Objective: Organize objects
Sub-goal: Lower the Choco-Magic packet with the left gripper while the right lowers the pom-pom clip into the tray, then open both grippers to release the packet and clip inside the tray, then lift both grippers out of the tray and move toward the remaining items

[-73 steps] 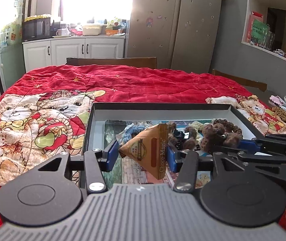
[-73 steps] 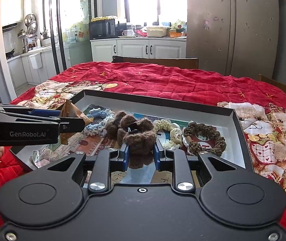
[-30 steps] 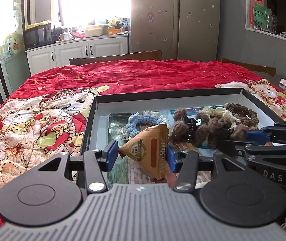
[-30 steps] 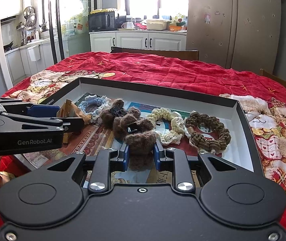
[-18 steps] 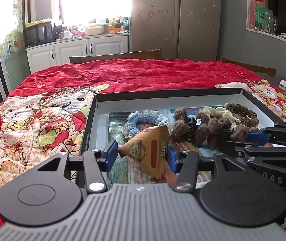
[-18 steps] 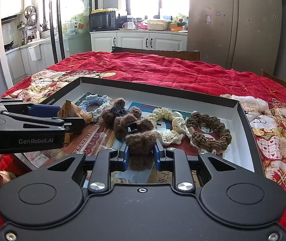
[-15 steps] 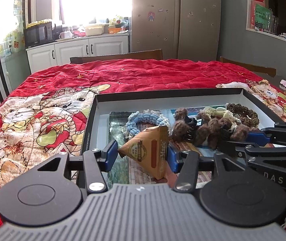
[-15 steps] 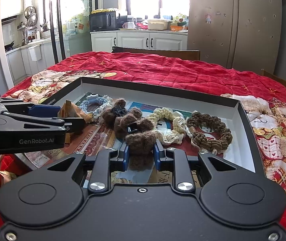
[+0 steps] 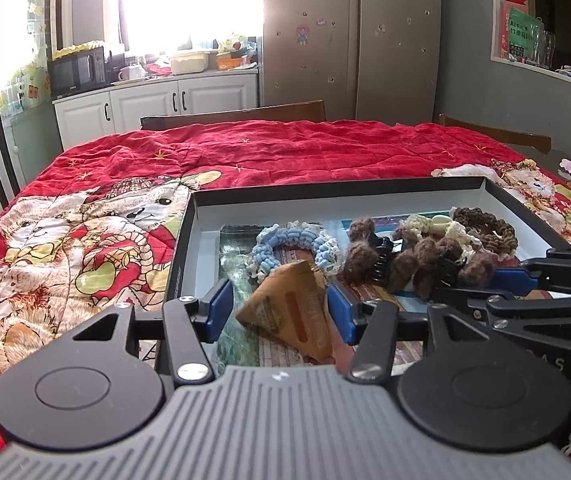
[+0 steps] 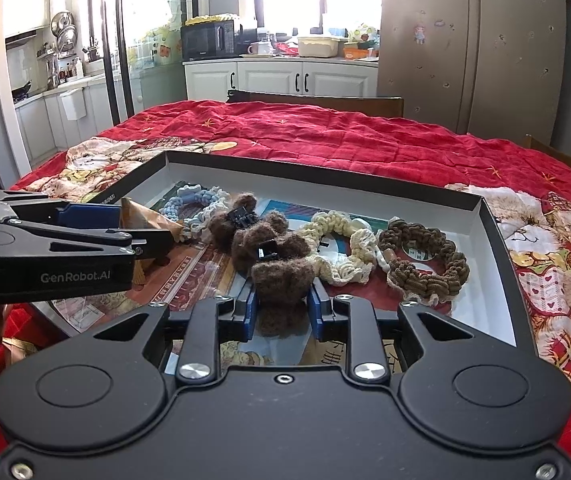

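A shallow black box (image 9: 325,196) with a white inside lies on the red quilt. My left gripper (image 9: 279,304) hovers over its near left part. Its jaws are opening around a brown triangular snack packet (image 9: 293,312), with a gap showing at the left pad. The packet leans on the right pad. My right gripper (image 10: 282,312) is shut on a fuzzy brown hair clip (image 10: 281,276), and its jaws are starting to open. The right wrist view shows the left gripper (image 10: 145,226) from the side with the packet (image 10: 141,216).
Also in the box (image 10: 325,176) are a blue-white scrunchie (image 10: 197,204), a second brown clip (image 10: 229,220), a cream scrunchie (image 10: 341,248) and a brown scrunchie (image 10: 425,256). The bear-print quilt (image 9: 105,232) covers the table, and chair backs (image 9: 233,114) stand at its far edge.
The left jaws have widened a little and the packet has sunk slightly between them. The right jaws have eased a touch around the brown clip. Neither hand has shifted in the last second.
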`<action>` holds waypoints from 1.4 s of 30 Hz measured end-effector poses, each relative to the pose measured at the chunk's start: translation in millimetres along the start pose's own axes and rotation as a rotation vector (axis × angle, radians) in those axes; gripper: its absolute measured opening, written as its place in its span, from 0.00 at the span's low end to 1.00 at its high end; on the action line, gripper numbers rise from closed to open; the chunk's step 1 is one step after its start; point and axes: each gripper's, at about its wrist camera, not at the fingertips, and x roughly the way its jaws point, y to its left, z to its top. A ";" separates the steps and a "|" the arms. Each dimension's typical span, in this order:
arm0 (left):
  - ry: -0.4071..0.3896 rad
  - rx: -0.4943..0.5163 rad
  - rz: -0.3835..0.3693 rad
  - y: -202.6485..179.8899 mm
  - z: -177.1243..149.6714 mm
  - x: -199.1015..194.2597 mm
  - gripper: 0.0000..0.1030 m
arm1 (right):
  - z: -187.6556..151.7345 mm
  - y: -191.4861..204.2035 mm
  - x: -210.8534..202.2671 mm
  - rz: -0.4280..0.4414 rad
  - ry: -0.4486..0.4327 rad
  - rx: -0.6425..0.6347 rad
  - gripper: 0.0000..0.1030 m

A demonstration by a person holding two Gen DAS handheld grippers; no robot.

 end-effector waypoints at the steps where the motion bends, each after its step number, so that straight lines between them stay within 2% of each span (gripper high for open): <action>1: -0.001 0.000 0.000 0.2 -0.1 -0.5 0.62 | 0.0 0.1 0.0 0.001 0.000 0.001 0.25; 8: -0.004 -0.001 -0.002 0.6 0.0 -1.5 0.65 | 0.2 0.0 -1.1 0.004 -0.002 -0.003 0.25; 13: -0.007 0.001 -0.004 0.8 0.3 -2.9 0.67 | -0.2 0.0 -3.4 0.010 -0.005 0.000 0.35; 22: -0.033 -0.008 0.010 1.3 3.1 -11.0 0.76 | 2.0 -1.8 -12.0 0.012 -0.022 0.018 0.35; 42: -0.108 -0.025 0.022 0.9 11.8 -52.3 0.82 | 7.5 -2.5 -51.3 0.015 -0.067 0.021 0.35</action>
